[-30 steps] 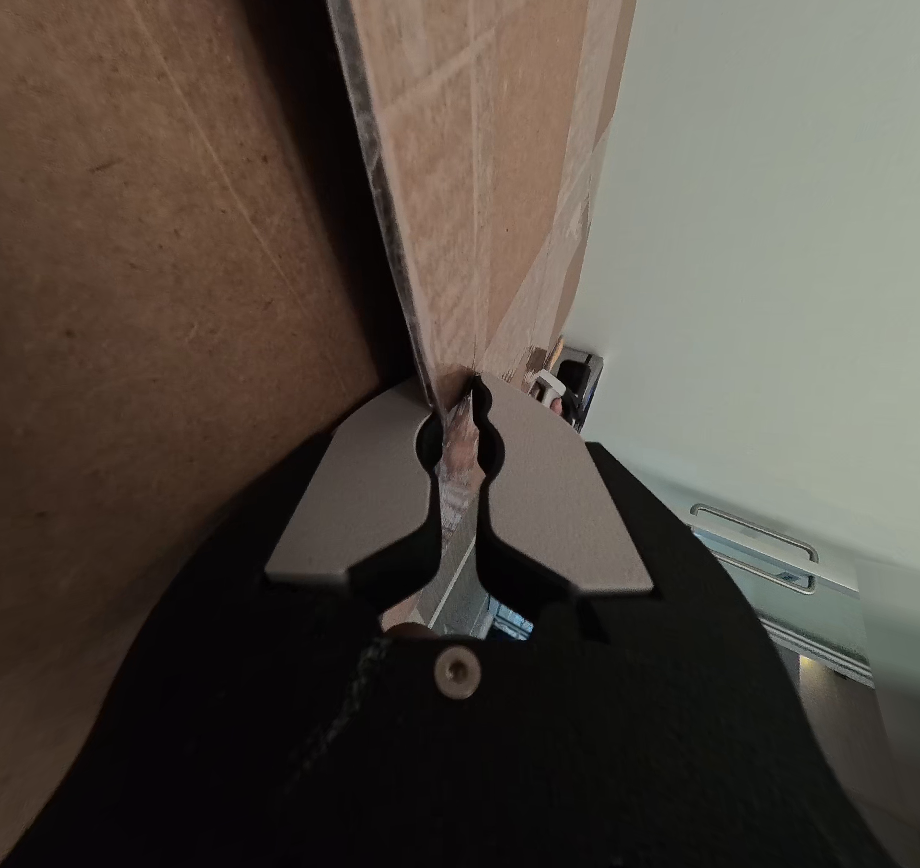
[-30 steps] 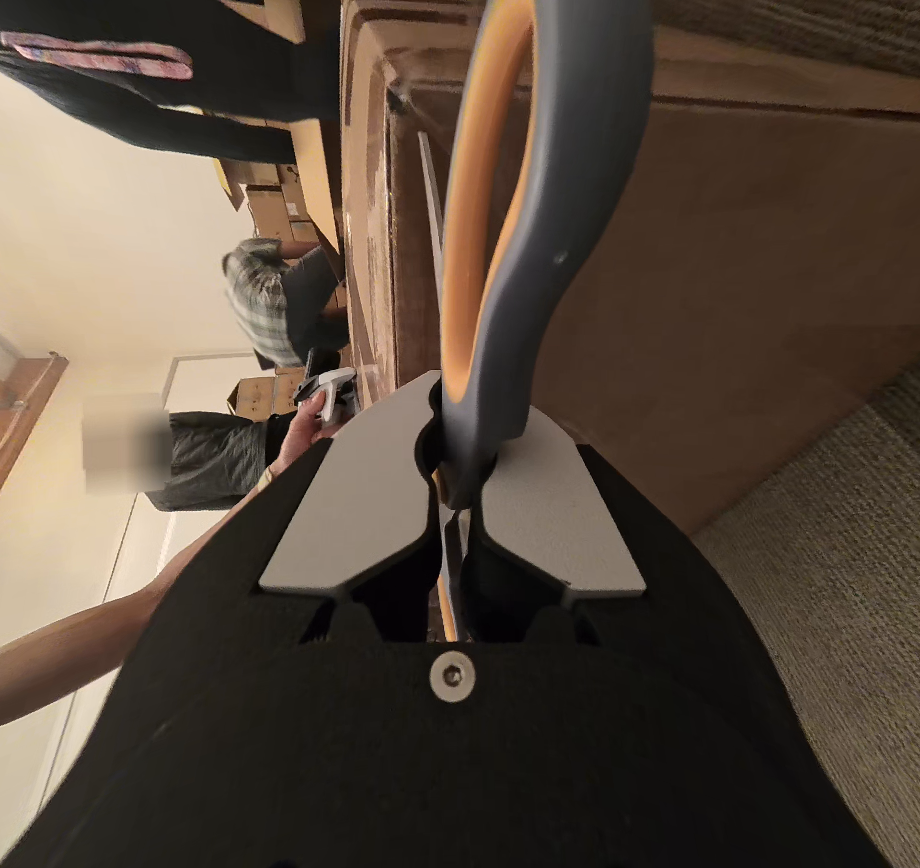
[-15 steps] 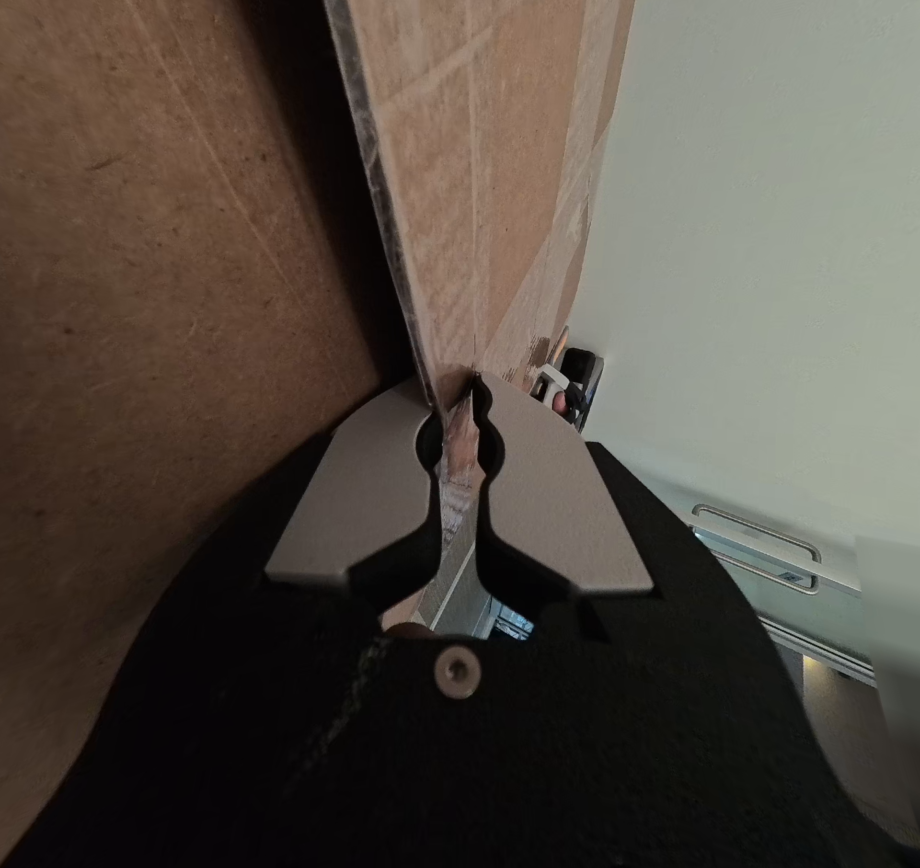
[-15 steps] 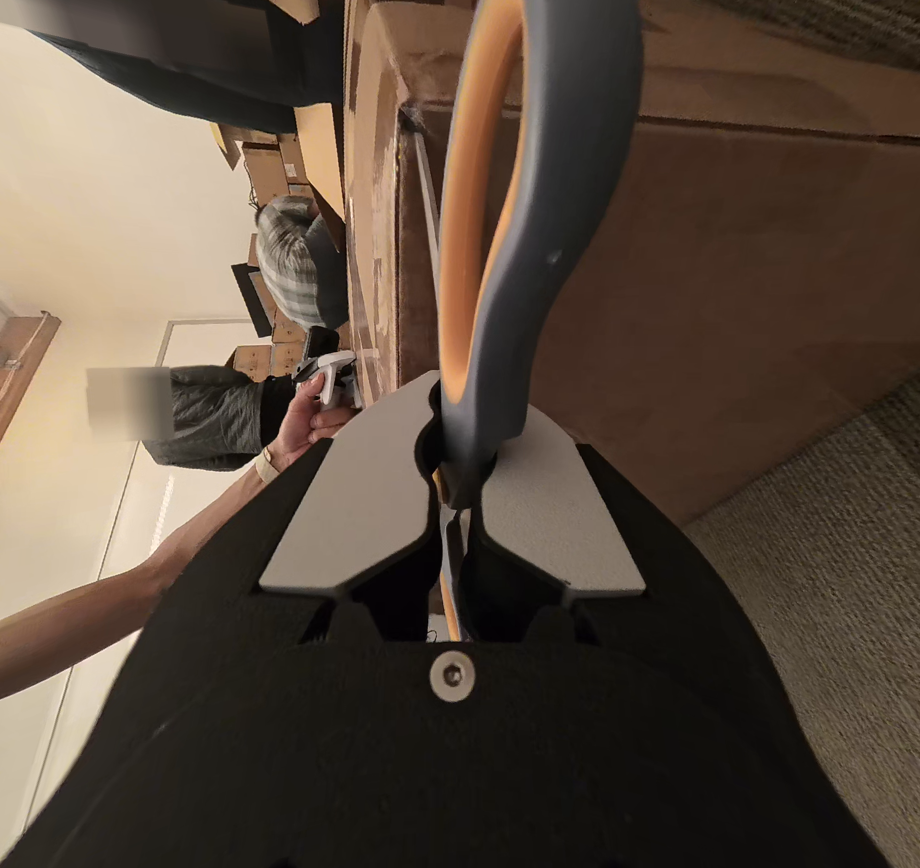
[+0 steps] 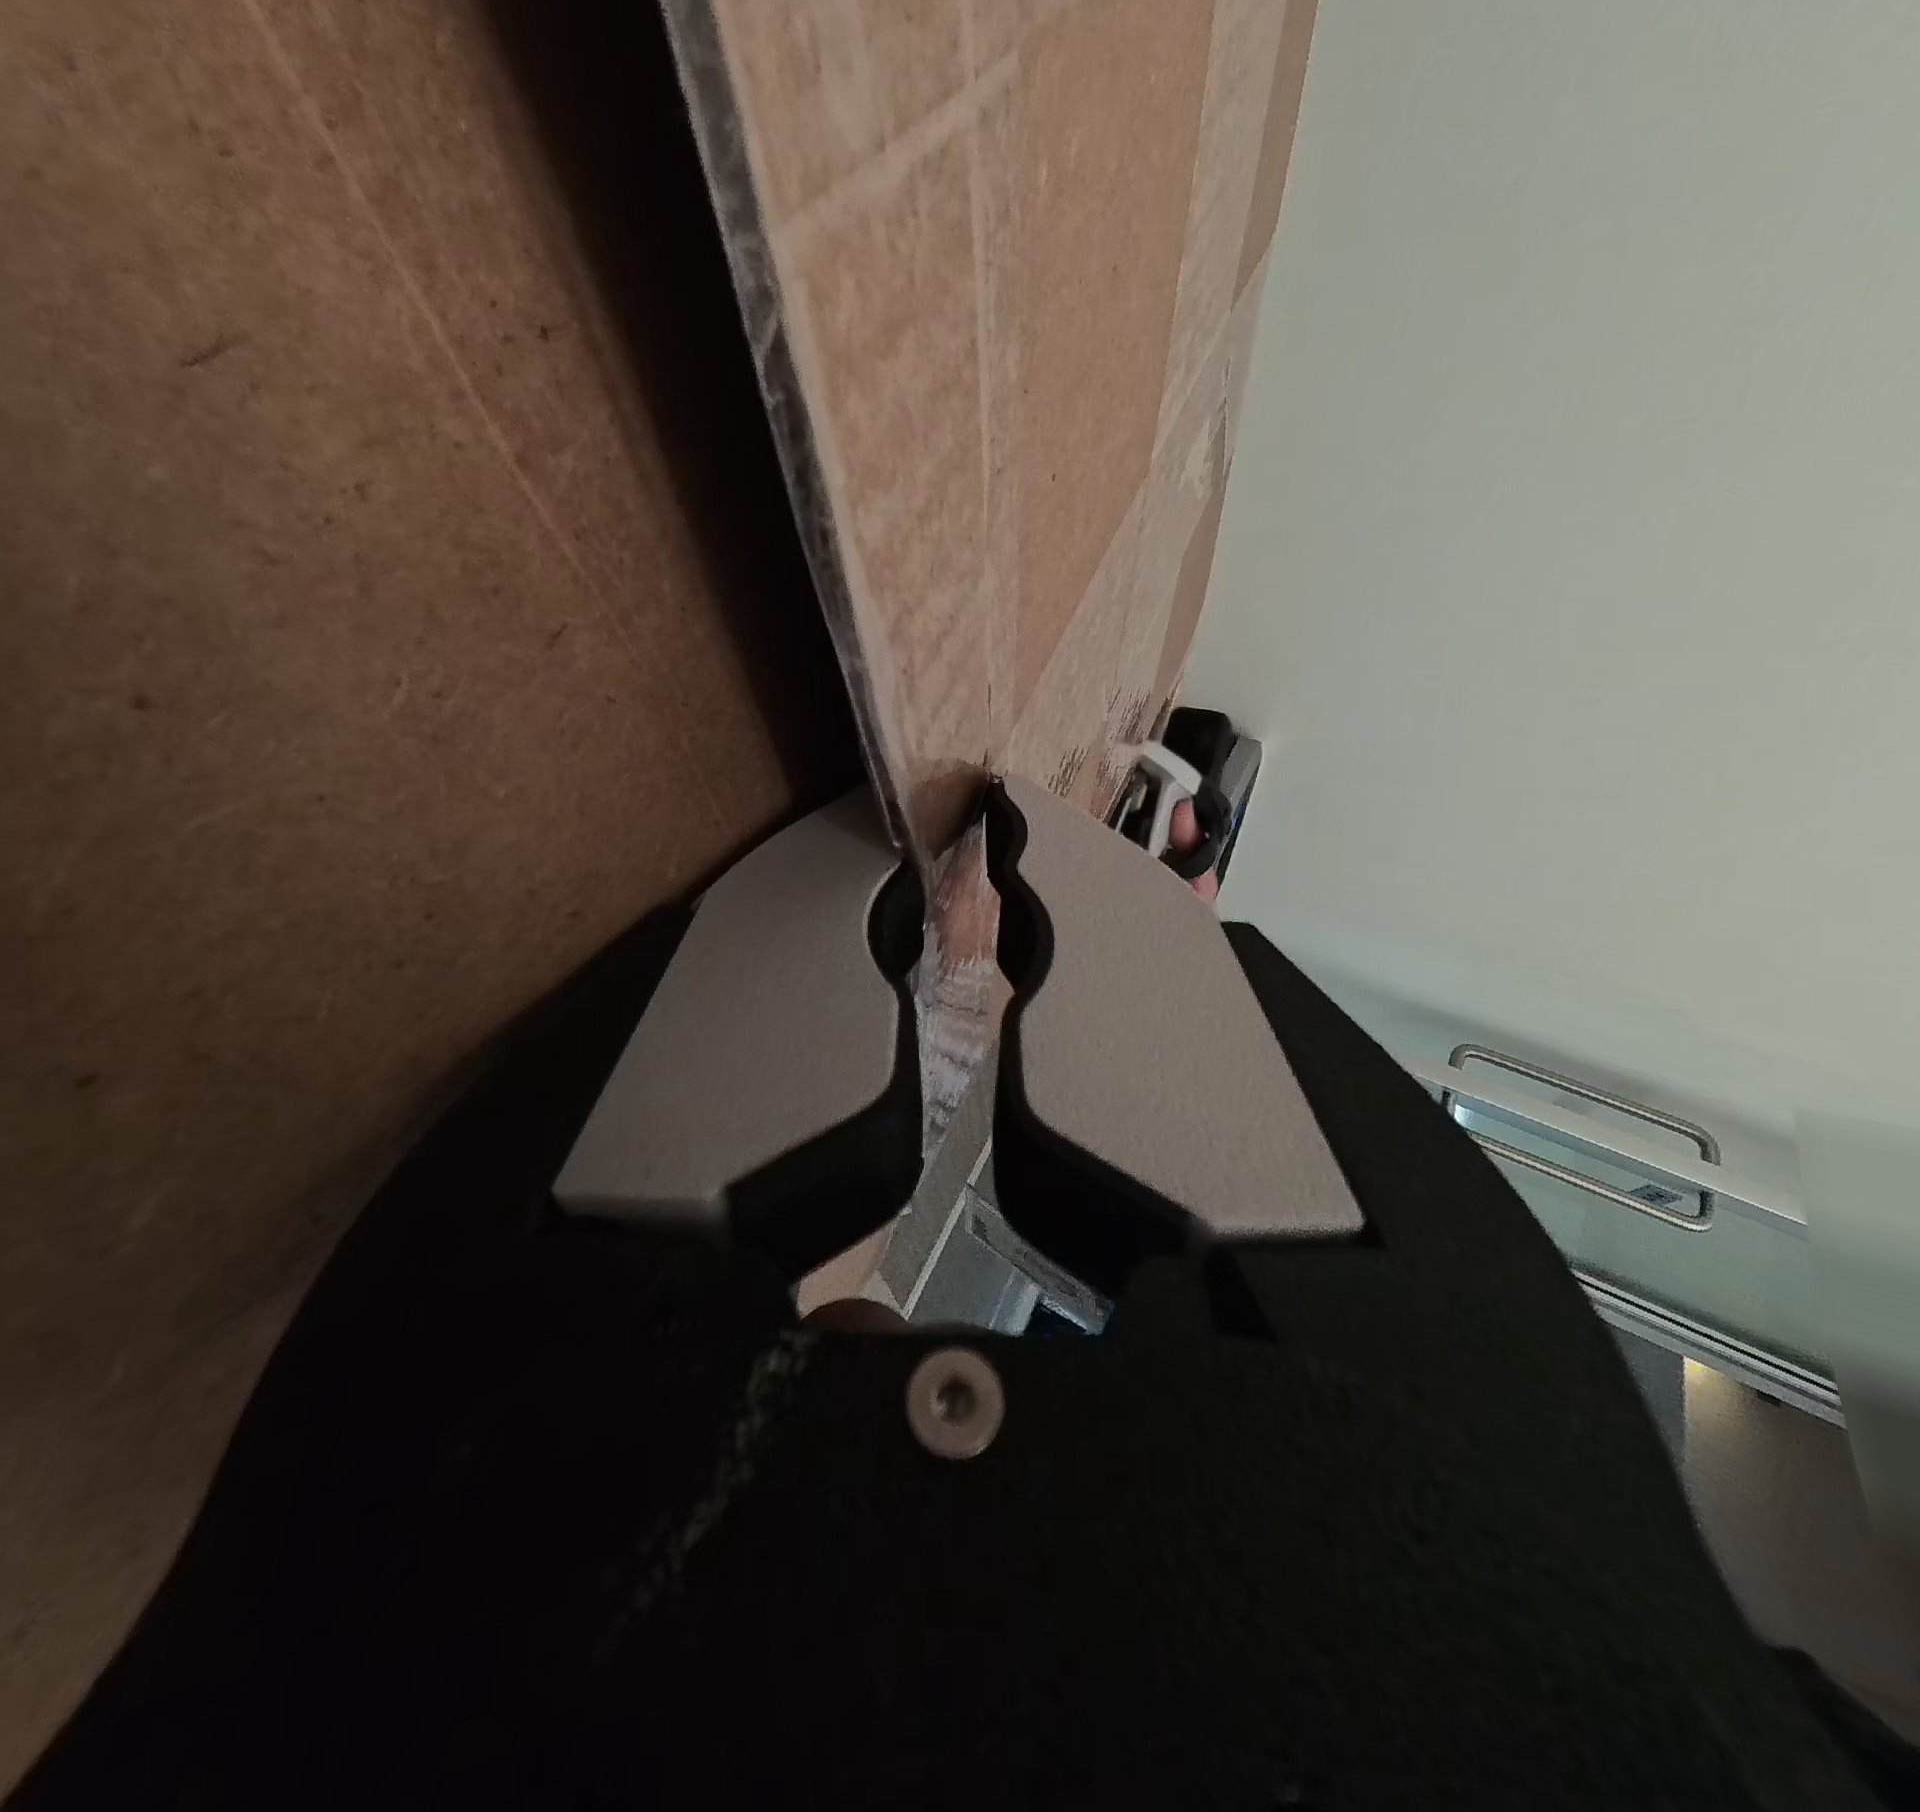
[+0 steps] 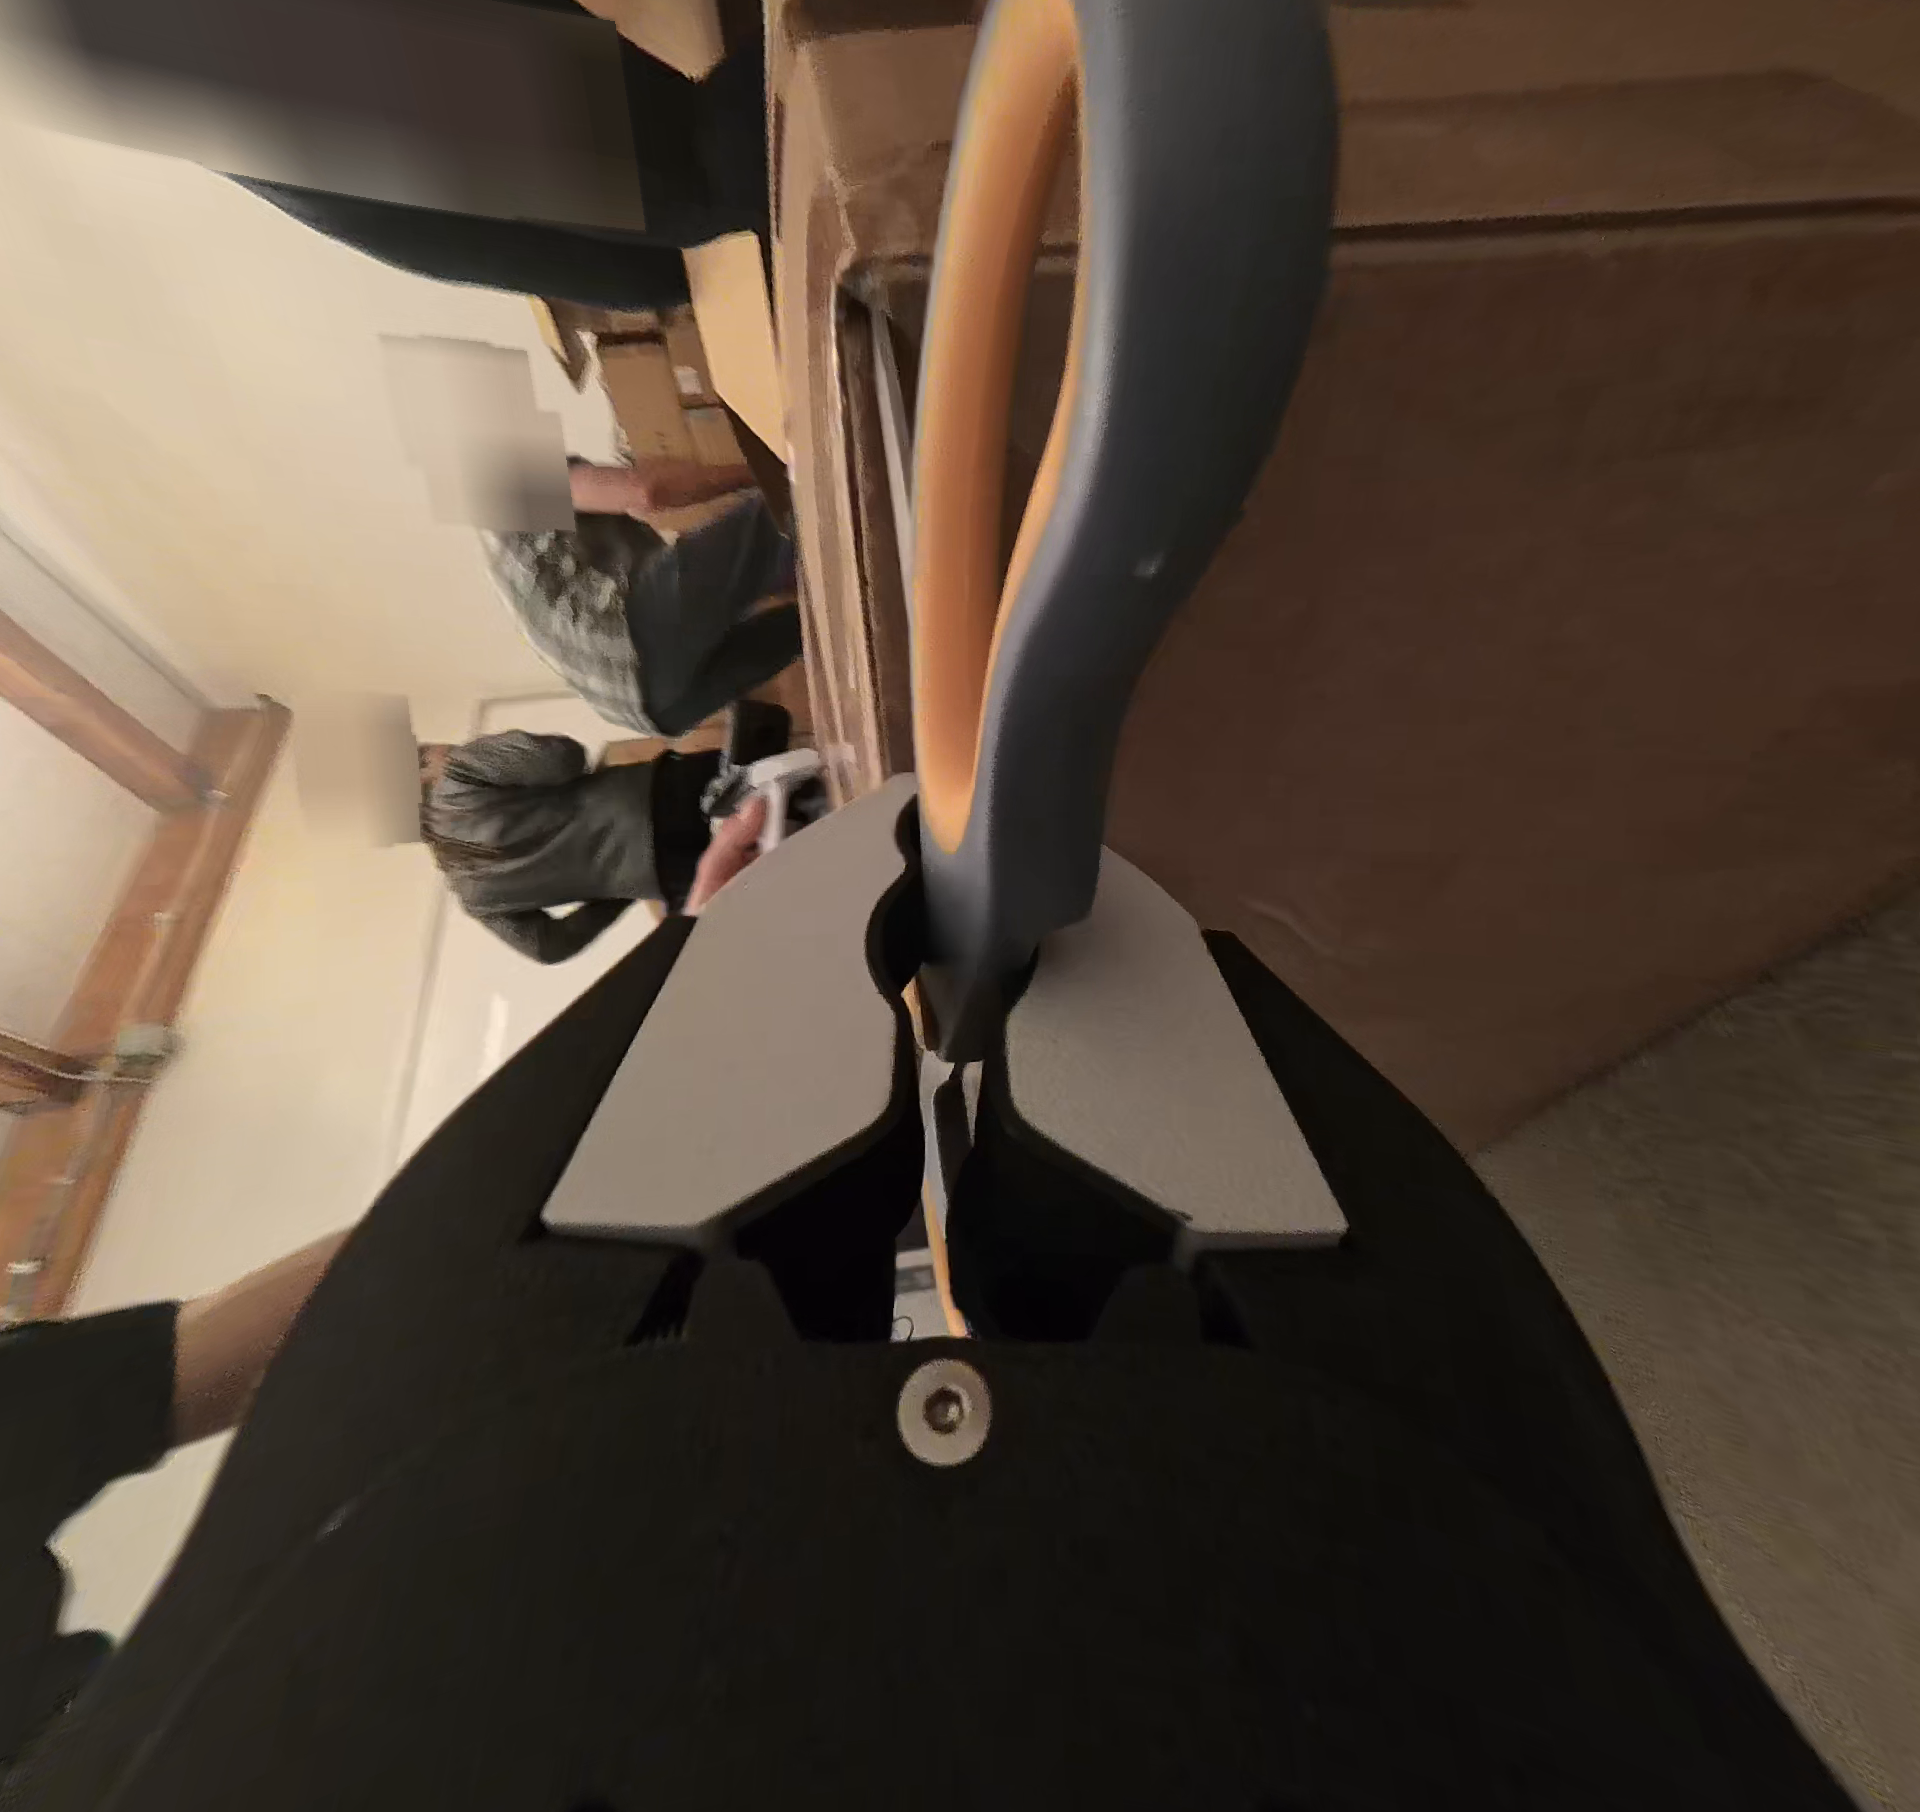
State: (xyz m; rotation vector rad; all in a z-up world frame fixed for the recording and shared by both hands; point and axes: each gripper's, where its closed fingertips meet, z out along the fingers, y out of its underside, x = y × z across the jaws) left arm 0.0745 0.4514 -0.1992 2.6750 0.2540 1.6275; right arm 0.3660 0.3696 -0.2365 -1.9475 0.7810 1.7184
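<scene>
In the left wrist view our left tool (image 5: 961,827) is clamped on the thin edge of a cardboard flap (image 5: 997,328), which runs straight away from the fingers (image 5: 1132,993) with strips of clear tape across its face. To the left of that edge there is only a narrow dark gap before a broad brown cardboard panel (image 5: 312,515), so there is little room on that side. To the right the space opens onto a pale wall (image 5: 1610,412). Low on that side we see a light panel carrying a metal handle (image 5: 1590,1139).

In the right wrist view our right tool (image 6: 961,915) is closed on the grey and orange handle loop of a pair of scissors (image 6: 1164,360). The loop rises ahead of the fingers (image 6: 769,1014), and the blades lie behind it, out of view. The loop stands close against the corner of a large cardboard box (image 6: 1507,671). That box fills the right of the view and rests on beige carpet (image 6: 1714,1243).

Both views are rolled onto their side. At the left of the right wrist view a person's forearm (image 6: 239,1347) reaches in along the tool body. Beyond it we see cream walls, a wooden door frame (image 6: 156,879), stacked cartons (image 6: 665,391) and two other people (image 6: 582,827), one holding a white and black handheld device (image 6: 764,786); that part is blurred.
</scene>
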